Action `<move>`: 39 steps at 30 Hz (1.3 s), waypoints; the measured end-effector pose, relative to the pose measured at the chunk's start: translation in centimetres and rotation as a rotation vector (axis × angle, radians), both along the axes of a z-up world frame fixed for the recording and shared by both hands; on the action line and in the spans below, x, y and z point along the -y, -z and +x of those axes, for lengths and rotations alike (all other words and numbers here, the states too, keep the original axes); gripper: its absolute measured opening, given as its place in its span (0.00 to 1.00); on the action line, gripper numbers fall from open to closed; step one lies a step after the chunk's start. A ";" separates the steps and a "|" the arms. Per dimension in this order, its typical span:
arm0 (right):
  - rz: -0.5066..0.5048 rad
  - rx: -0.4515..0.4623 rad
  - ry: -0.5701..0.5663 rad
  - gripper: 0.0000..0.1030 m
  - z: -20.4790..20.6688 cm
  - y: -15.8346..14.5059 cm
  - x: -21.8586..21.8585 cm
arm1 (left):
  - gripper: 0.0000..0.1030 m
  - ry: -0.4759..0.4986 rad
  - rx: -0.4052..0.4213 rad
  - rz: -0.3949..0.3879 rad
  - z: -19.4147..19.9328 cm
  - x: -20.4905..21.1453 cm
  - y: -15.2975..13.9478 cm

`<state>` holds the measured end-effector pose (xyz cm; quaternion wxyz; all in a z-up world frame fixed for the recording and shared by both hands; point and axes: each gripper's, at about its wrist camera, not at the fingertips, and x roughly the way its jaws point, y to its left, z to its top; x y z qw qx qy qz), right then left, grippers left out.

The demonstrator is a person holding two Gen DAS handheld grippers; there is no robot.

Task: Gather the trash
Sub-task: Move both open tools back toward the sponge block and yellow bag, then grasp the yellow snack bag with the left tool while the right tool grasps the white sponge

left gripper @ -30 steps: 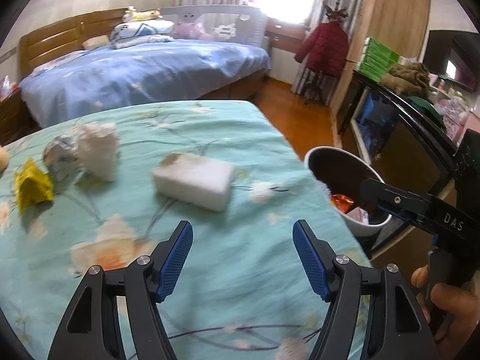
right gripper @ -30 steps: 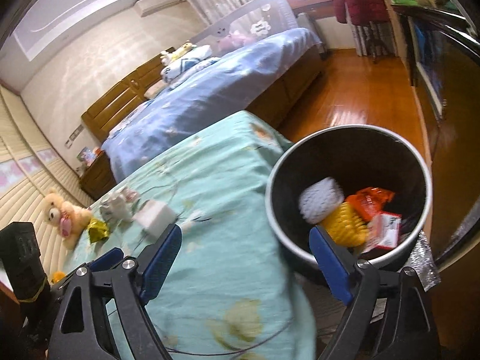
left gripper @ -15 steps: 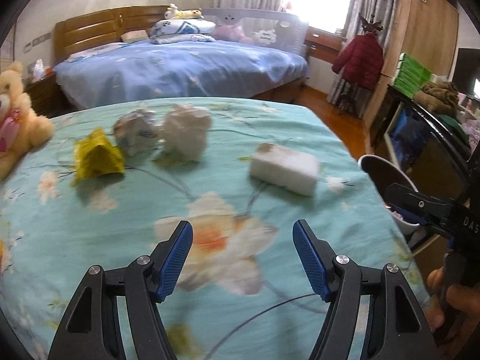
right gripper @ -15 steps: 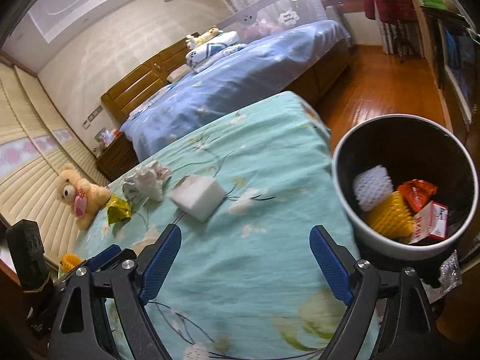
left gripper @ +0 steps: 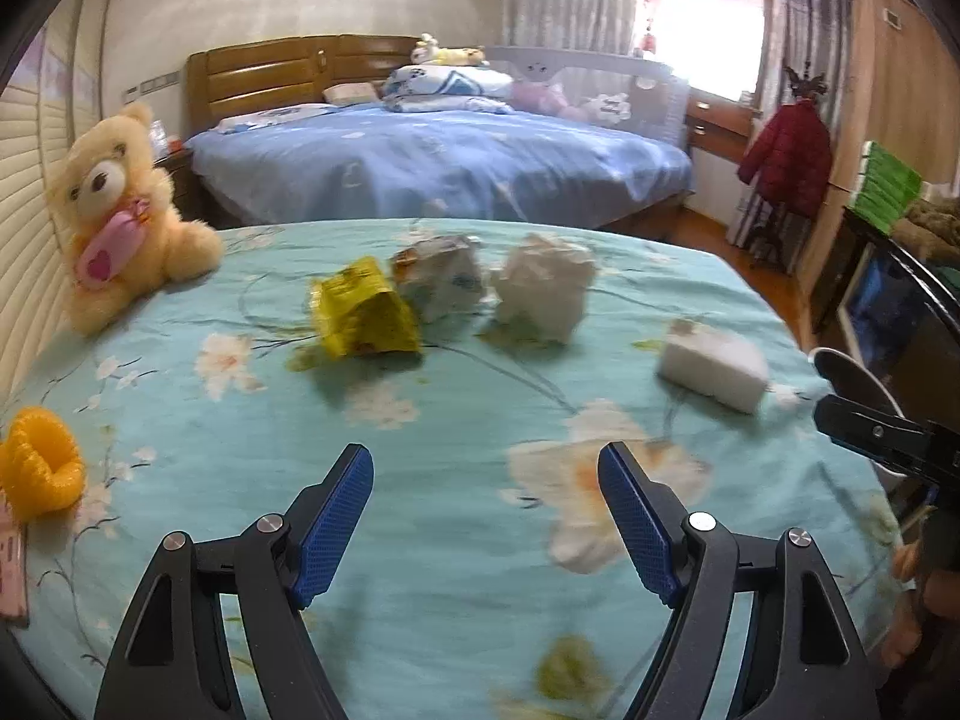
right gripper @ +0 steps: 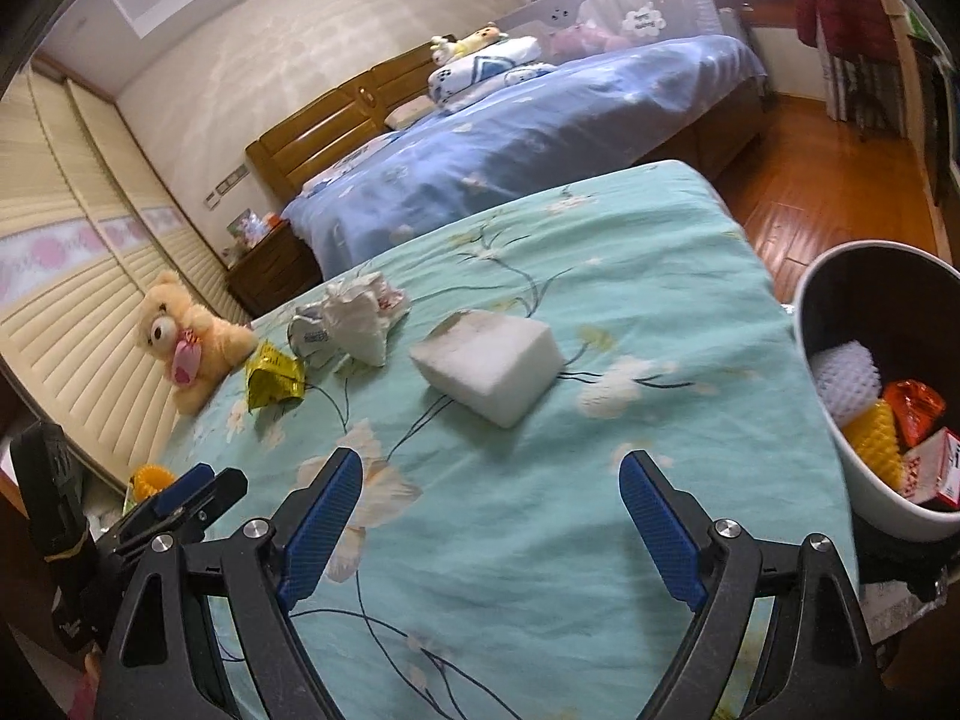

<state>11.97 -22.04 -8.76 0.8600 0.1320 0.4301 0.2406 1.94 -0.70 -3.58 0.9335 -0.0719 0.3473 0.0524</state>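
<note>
Both tools hover over the teal floral bedspread (left gripper: 456, 450) with nothing between their blue-padded fingers; the left gripper (left gripper: 485, 516) has its jaws spread wide and empty, and the right gripper (right gripper: 489, 528) likewise stands open above the cloth; in the left wrist view the crumpled yellow foil wrapper (left gripper: 366, 315) lies at about 11 o'clock from the left gripper, touching or just beside the crushed white-and-blue printed packet (left gripper: 441, 276) behind it; the wad of white crumpled paper (left gripper: 546, 288) sits at 12 o'clock, just beside that packet; the white rectangular foam block (left gripper: 714, 369) lies apart at 2 o'clock, near the bed's edge; in the right wrist view the same block (right gripper: 489, 360) rests at 12 o'clock ahead of the right gripper; the round white bin with a dark inside (right gripper: 873, 498) stands beside the bed at 3 o'clock, holding white and yellow foam nets and red wrappers; a cream plush teddy bear (left gripper: 120, 216) sits at 10 o'clock by the slatted wall; a yellow foam net sleeve (left gripper: 39, 465) lies at 9 o'clock.
</note>
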 end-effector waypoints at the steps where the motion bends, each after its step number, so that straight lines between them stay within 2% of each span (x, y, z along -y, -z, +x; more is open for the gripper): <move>1: -0.005 0.000 -0.006 0.86 0.1 0.1 -0.2 | 0.75 -0.010 -0.008 -0.001 0.1 -0.3 0.1; 7: -0.039 0.003 -0.034 0.86 1.1 0.3 -1.6 | 0.75 -0.026 -0.035 0.006 2.1 -1.8 0.6; 12: -0.056 0.002 -0.042 0.86 2.4 0.5 -2.1 | 0.77 -0.025 -0.057 -0.042 4.4 -3.4 1.0; 19: -0.086 -0.023 -0.033 0.86 4.3 1.3 -2.8 | 0.79 -0.087 -0.059 -0.053 7.8 -5.5 1.1; 30: -0.128 -0.045 -0.027 0.86 6.4 2.2 -4.0 | 0.79 -0.159 -0.101 -0.071 12.7 -7.5 3.1; 32: -0.146 -0.037 -0.031 0.83 6.4 2.3 -4.3 | 0.79 -0.161 -0.108 -0.084 13.2 -7.7 3.4; 34: -0.168 -0.025 -0.037 0.68 6.2 2.3 -4.5 | 0.74 -0.157 -0.103 -0.102 13.4 -8.0 3.5; 35: -0.177 -0.020 -0.037 0.65 6.1 2.3 -4.5 | 0.70 -0.155 -0.096 -0.110 13.4 -8.2 3.5; 37: -0.177 -0.014 -0.036 0.62 5.9 2.2 -4.5 | 0.45 -0.134 -0.097 -0.129 13.5 -8.4 3.8; 39: -0.162 -0.016 -0.032 0.61 5.8 2.2 -4.2 | 0.40 -0.122 -0.093 -0.134 13.4 -8.4 3.8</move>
